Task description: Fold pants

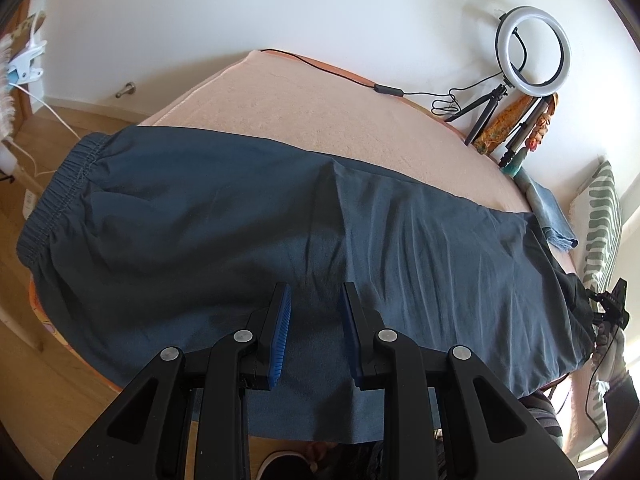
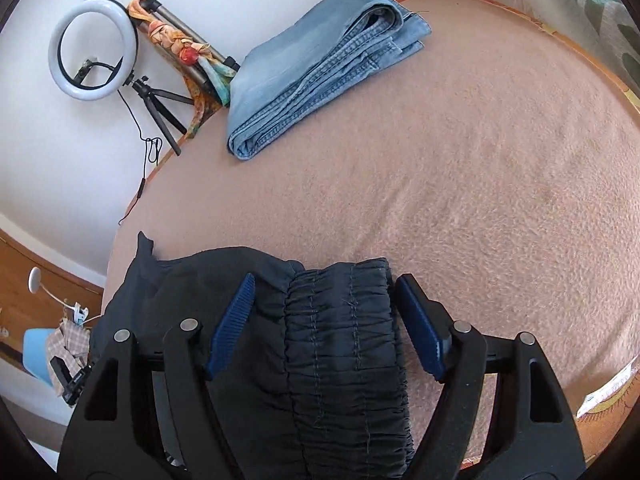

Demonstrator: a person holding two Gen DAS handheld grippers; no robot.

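Observation:
Dark blue-grey pants [image 1: 248, 216] lie spread across the pink blanket-covered bed [image 1: 320, 112], elastic waistband [image 1: 56, 192] at the left. My left gripper [image 1: 315, 292] is open just above the pants' near edge, holding nothing. In the right wrist view the gathered elastic band of the pants [image 2: 344, 320] lies between the blue pads of my right gripper [image 2: 326, 280], which is open and straddles it without clamping.
Folded light-blue jeans [image 2: 320, 64] lie at the bed's far side. A ring light on a small tripod [image 2: 94, 48] and a patterned cloth on a stand [image 2: 180, 44] stand by the white wall. A striped pillow [image 1: 600, 216] is at the right. Wood floor lies around.

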